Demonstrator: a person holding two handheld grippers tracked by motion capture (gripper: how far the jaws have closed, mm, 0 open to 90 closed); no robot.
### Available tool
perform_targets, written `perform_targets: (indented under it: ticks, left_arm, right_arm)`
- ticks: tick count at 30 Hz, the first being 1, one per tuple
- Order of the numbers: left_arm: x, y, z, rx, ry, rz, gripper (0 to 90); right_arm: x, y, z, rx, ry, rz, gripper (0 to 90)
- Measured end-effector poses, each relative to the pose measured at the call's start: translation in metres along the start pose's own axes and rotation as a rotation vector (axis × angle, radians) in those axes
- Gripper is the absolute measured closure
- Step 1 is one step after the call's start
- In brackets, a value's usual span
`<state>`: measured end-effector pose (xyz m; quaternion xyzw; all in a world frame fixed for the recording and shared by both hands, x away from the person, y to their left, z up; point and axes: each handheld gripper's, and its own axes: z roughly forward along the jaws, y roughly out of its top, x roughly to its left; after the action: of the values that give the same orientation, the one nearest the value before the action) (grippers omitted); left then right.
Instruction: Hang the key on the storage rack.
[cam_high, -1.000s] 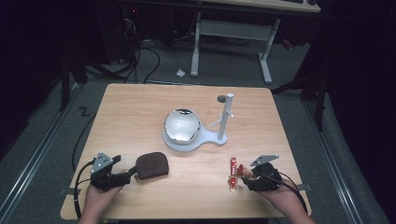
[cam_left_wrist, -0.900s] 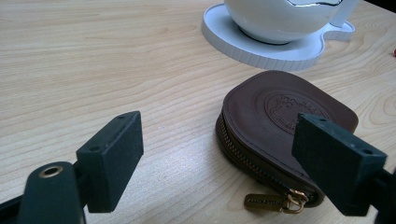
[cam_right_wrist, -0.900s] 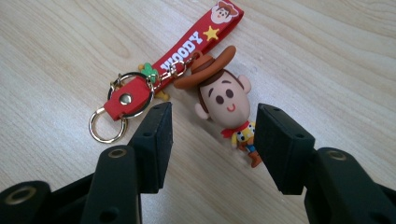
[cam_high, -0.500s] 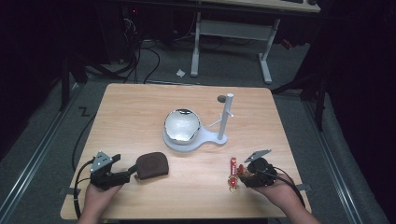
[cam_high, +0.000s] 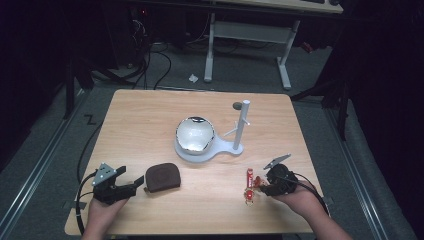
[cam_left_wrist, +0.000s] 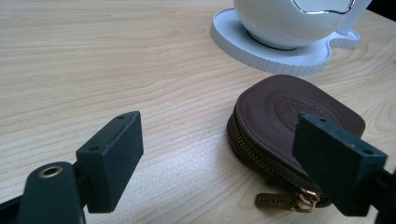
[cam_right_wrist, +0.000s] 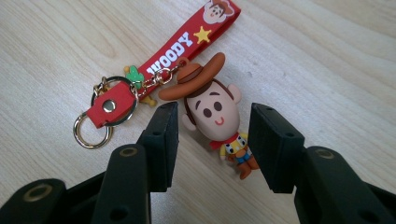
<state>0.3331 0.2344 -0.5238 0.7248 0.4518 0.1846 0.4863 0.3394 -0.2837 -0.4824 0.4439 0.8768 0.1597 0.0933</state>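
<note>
A Woody keychain (cam_high: 249, 182) lies on the wooden table (cam_high: 150, 120) at the front right, with a red strap (cam_right_wrist: 187, 42), key rings and a small cowboy figure (cam_right_wrist: 212, 109). My right gripper (cam_high: 260, 186) straddles the figure. Its jaws have just been closing, the figure lies between them, and a gap still shows on both sides of it. A brown zipped leather pouch (cam_high: 161, 177) lies at the front left. My left gripper (cam_high: 135, 186) stands open just left of it, its right jaw over the pouch's (cam_left_wrist: 289, 116) near edge.
A white stand (cam_high: 225, 149) carrying a shiny mirrored bowl (cam_high: 195, 135) and an upright post (cam_high: 242, 122) sits mid-table. A small dark disc (cam_high: 236, 105) lies behind it. The floor beyond holds desk legs and cables.
The right gripper's jaws have narrowed around the keychain figure and the hand has shifted slightly. The left gripper and the pouch have stayed put.
</note>
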Motion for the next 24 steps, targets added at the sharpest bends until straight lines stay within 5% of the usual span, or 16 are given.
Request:
perform_targets:
  ticks: [14, 24]
  left_arm:
    - [0.000, -0.005, -0.012, 0.008, 0.017, 0.016, 17.0]
    - [0.007, -0.012, -0.025, 0.003, 0.040, -0.015, 17.3]
  right_arm:
    - [-0.008, -0.003, 0.001, 0.007, 0.015, -0.014, 55.8]
    - [-0.007, 0.006, 0.009, 0.046, 0.034, -0.039, 53.8]
